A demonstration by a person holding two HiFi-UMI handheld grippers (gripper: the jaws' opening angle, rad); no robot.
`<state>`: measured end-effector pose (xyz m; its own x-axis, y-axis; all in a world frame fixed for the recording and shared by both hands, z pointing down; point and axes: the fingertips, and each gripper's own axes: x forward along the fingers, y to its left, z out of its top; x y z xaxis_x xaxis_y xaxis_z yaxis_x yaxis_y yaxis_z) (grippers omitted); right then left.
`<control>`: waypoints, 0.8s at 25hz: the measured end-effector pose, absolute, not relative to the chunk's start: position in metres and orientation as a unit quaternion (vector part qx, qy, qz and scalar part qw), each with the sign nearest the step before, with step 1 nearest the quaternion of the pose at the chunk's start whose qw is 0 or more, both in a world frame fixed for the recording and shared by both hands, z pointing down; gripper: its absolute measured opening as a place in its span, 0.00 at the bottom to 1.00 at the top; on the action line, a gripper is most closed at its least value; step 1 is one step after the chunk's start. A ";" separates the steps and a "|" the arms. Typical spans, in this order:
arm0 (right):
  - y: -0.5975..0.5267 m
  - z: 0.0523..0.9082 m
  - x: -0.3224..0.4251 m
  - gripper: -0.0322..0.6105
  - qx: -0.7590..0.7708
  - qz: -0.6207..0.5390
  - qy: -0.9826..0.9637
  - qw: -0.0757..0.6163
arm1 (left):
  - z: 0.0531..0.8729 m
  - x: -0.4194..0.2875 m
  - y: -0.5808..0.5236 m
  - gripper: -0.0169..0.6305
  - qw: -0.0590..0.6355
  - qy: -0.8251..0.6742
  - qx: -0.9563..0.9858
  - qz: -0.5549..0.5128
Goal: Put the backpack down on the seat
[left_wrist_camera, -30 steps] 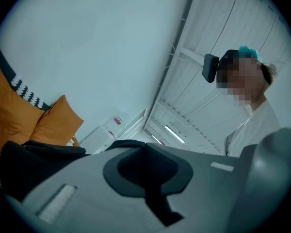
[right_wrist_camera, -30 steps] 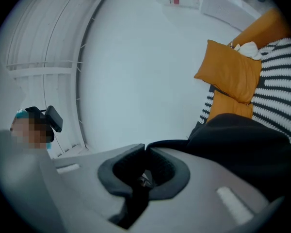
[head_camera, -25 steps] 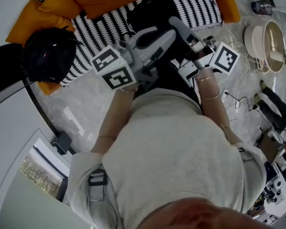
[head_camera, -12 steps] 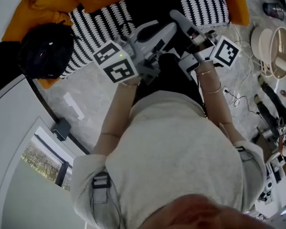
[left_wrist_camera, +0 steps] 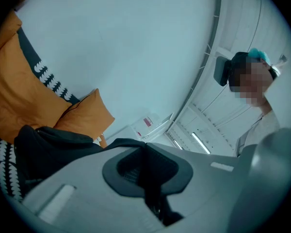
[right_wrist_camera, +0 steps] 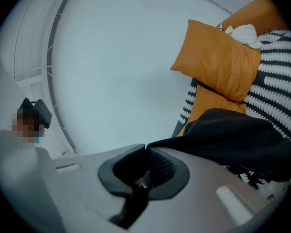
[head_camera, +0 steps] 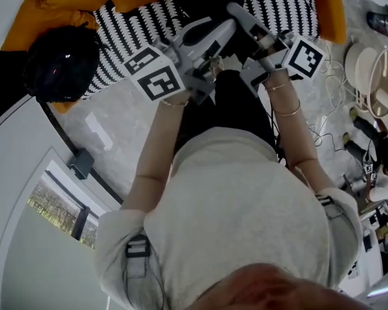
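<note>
We find the backpack (head_camera: 204,5) over the middle of the striped seat (head_camera: 126,31). Its dark bulk runs from the grippers away toward the seat's back. The head view's upper edge cuts it off, so we cannot tell which end is its top, nor whether it rests on the seat.

The left gripper (left_wrist_camera: 145,147) has its jaws closed on a fold of the backpack's black fabric. The right gripper (right_wrist_camera: 145,149) is likewise clamped on black backpack fabric.

Only the gripper views show these pinches, and a pale wall (right_wrist_camera: 116,72) behind the seat. The head view alone shows both grippers side by side above the seat's front. It also shows a round black object (head_camera: 58,63) at the seat's end, on that view's left.
</note>
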<state>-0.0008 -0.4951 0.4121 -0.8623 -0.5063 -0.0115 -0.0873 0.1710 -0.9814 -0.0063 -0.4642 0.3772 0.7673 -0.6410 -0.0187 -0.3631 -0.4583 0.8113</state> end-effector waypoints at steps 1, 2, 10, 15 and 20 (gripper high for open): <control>-0.500 0.418 -0.003 0.07 -0.200 -0.616 0.743 0.168 | 0.384 -0.008 -0.469 0.05 0.429 -0.302 0.836 -0.160; -0.505 0.425 -0.004 0.07 -0.202 -0.622 0.739 0.164 | 0.390 -0.009 -0.474 0.05 0.433 -0.305 0.834 -0.156; -0.552 0.463 -0.021 0.07 -0.191 -0.620 0.747 0.146 | 0.428 -0.022 -0.518 0.05 0.407 -0.306 0.853 -0.117; -0.565 0.468 -0.035 0.07 -0.181 -0.615 0.756 0.128 | 0.438 -0.033 -0.530 0.05 0.401 -0.325 0.849 -0.109; -0.578 0.490 -0.037 0.09 -0.199 -0.602 0.765 0.113 | 0.465 -0.034 -0.539 0.05 0.407 -0.346 0.842 -0.076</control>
<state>-0.0369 -0.5780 0.4897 -0.8954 -0.4405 0.0653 -0.1674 0.1969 -0.9660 -0.0344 -0.5392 0.4646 0.7494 -0.6441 0.1535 -0.5203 -0.4295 0.7381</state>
